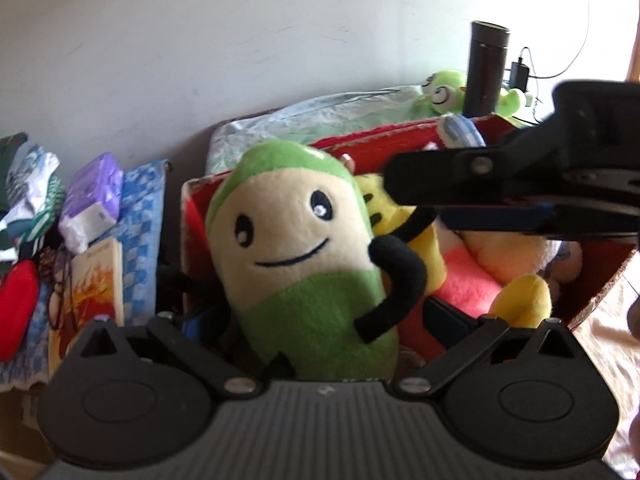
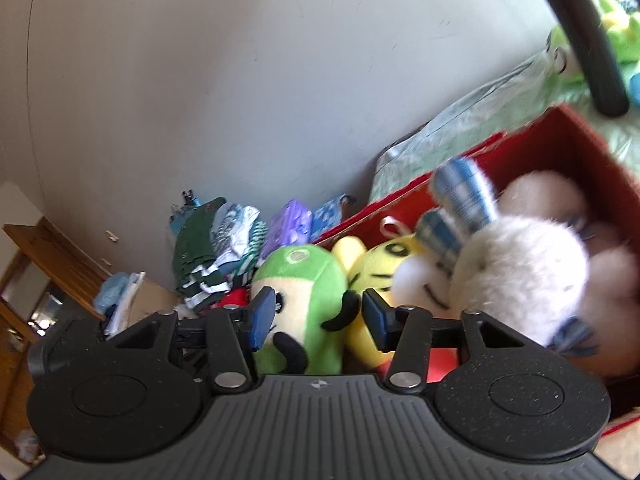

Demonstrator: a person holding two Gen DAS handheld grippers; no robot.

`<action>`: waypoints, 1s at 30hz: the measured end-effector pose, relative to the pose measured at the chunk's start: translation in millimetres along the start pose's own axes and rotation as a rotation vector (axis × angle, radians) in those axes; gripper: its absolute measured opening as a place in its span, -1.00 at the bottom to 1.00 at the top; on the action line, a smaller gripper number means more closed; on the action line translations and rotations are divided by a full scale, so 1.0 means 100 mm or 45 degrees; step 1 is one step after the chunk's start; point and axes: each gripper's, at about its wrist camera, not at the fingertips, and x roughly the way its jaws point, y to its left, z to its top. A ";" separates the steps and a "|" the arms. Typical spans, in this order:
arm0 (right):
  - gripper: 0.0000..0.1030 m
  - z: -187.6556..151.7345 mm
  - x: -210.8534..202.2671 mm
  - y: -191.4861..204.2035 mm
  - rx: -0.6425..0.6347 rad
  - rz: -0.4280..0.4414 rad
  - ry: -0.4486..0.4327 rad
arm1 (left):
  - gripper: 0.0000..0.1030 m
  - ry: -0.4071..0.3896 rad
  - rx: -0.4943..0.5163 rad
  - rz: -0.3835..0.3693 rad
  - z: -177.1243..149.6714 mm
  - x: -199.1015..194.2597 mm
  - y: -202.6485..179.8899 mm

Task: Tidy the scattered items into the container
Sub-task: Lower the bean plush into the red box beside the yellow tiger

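1. Left wrist view: the left gripper (image 1: 320, 320) has its jaws spread as wide as they go, with the green and cream plush doll (image 1: 298, 240) standing upright between them; the fingertips are hidden, and nothing shows them pressing on it.
2. The doll sits at the near left corner of the red box (image 1: 404, 136), leaning against a yellow striped plush (image 1: 400, 216); a pink and yellow toy (image 1: 492, 280) lies beside them.
3. The right gripper (image 1: 404, 184) reaches in from the right above the toys.
4. Outside the box, to the left, a book (image 1: 96, 284) and a purple packet (image 1: 96, 192) lie on a blue checked cloth (image 1: 140, 216).
5. Right wrist view: the right gripper (image 2: 316, 316) stands partly open, its blue pads (image 2: 262, 316) either side of the doll (image 2: 304, 280); I cannot tell whether they touch it.
6. A white fluffy plush (image 2: 520, 272) fills the box (image 2: 576, 144) to the right.
7. A dark flask (image 2: 588, 40) stands behind the box.
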 end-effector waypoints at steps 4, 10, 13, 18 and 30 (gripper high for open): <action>0.07 -0.03 -0.09 -0.08 0.001 -0.074 -0.013 | 0.99 0.005 -0.017 0.022 -0.02 -0.10 -0.01; 0.06 -0.12 -0.12 -0.12 -0.055 -0.176 0.008 | 0.99 0.016 -0.017 0.058 -0.03 -0.23 -0.05; 0.08 -0.15 -0.08 -0.12 -0.074 -0.191 0.014 | 0.99 0.024 -0.049 0.049 -0.02 -0.26 -0.03; 0.06 -0.20 -0.06 -0.12 -0.115 -0.209 0.027 | 0.99 0.049 -0.139 0.014 -0.02 -0.29 0.02; 0.30 -0.22 -0.04 -0.12 -0.142 -0.163 0.021 | 0.99 0.126 -0.220 0.040 -0.03 -0.16 -0.05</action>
